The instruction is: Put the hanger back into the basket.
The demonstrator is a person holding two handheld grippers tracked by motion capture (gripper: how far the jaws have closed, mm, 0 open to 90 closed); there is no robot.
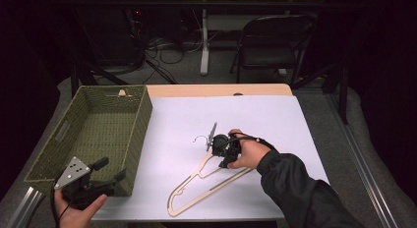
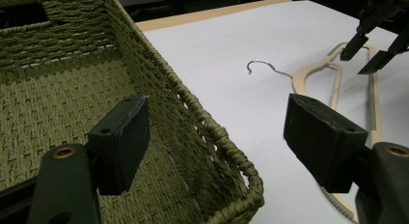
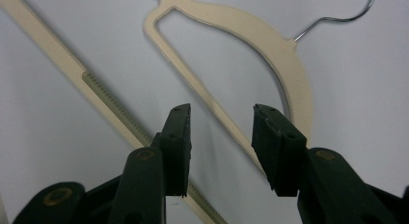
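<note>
From my seat, the right tongs (image 1: 220, 150) hide the hanger's neck in the high view, so I cannot tell whether the pads touch the hanger (image 1: 196, 191). In the right gripper view its long bar and the tip of its wire hook (image 3: 337, 19) run off the frame. In the left gripper view the basket (image 2: 207, 127) is cut off at the left and bottom edges.

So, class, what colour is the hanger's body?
Pale cream hanger with a metal hook, clearest in the right gripper view.
</note>
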